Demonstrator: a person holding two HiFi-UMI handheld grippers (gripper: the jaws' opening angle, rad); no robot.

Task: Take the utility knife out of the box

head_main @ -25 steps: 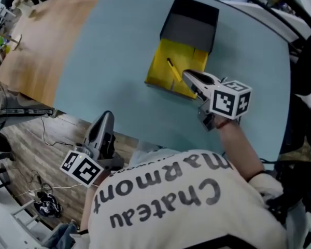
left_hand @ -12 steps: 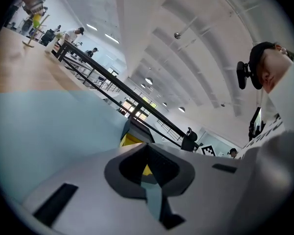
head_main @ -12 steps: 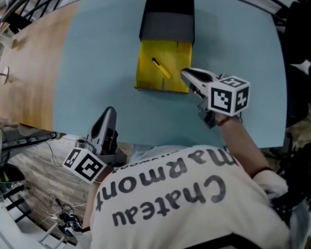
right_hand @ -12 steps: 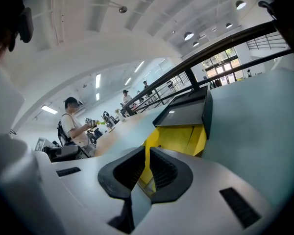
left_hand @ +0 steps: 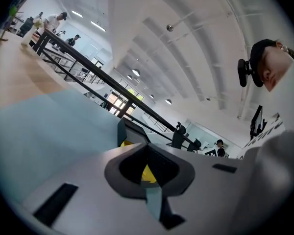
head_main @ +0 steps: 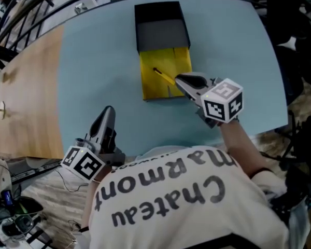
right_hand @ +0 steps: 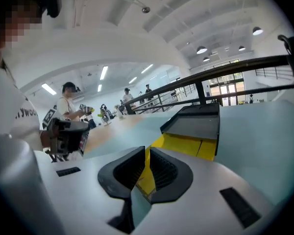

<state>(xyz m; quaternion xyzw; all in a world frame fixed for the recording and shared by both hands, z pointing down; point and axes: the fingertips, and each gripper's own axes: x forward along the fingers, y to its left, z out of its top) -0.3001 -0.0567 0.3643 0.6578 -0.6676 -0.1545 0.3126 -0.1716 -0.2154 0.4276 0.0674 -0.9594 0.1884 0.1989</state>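
Observation:
An open box lies on the blue-green table (head_main: 93,61). Its black part (head_main: 160,30) is at the far end and its yellow tray (head_main: 158,90) is nearer me. The utility knife (head_main: 164,77), slim and yellow with a dark end, lies slanted in the tray. My right gripper (head_main: 179,80) is shut and empty, its tips over the tray's right side just beside the knife. The right gripper view shows the box (right_hand: 193,126) ahead past the gripper (right_hand: 147,153). My left gripper (head_main: 108,114) is shut and empty at the table's near edge, left of the box (left_hand: 125,131).
A wooden tabletop (head_main: 26,87) adjoins the blue-green one on the left. Cables and gear lie on the floor (head_main: 10,217) at the lower left. Dark equipment (head_main: 293,30) stands beyond the table's right edge. Railings and people show far off in both gripper views.
My head view has swung, so the box now sits straighter. The right gripper's tips have come in over the yellow tray toward the knife. The left gripper has moved from beside the table onto its near edge.

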